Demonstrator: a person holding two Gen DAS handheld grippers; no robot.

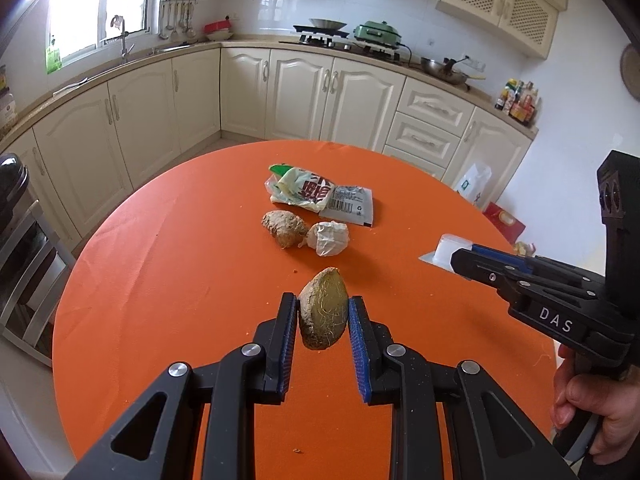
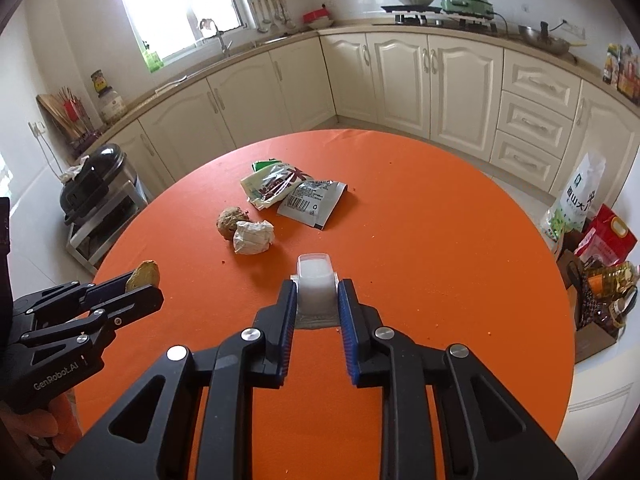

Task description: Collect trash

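Note:
My left gripper point(image 1: 323, 304) is shut on a brown, hairy piece of root peel point(image 1: 323, 314), lifted above the orange round table point(image 1: 180, 280). In the right wrist view that same peel point(image 2: 143, 275) shows at the left gripper's tips. My right gripper point(image 2: 317, 289) is shut on a small clear plastic cup point(image 2: 315, 280) with a foil rim; in the left wrist view this cup point(image 1: 448, 249) shows at the right. On the table lie an empty snack wrapper point(image 1: 316, 194), another brown root piece point(image 1: 285, 227) and a crumpled paper ball point(image 1: 330, 239).
A black bin point(image 2: 96, 184) on a metal stand is left of the table. Bags and bottles point(image 2: 592, 248) sit on the floor at the right. Cream kitchen cabinets point(image 2: 400, 76) line the far walls. A hand point(image 1: 592, 408) holds the right gripper's handle.

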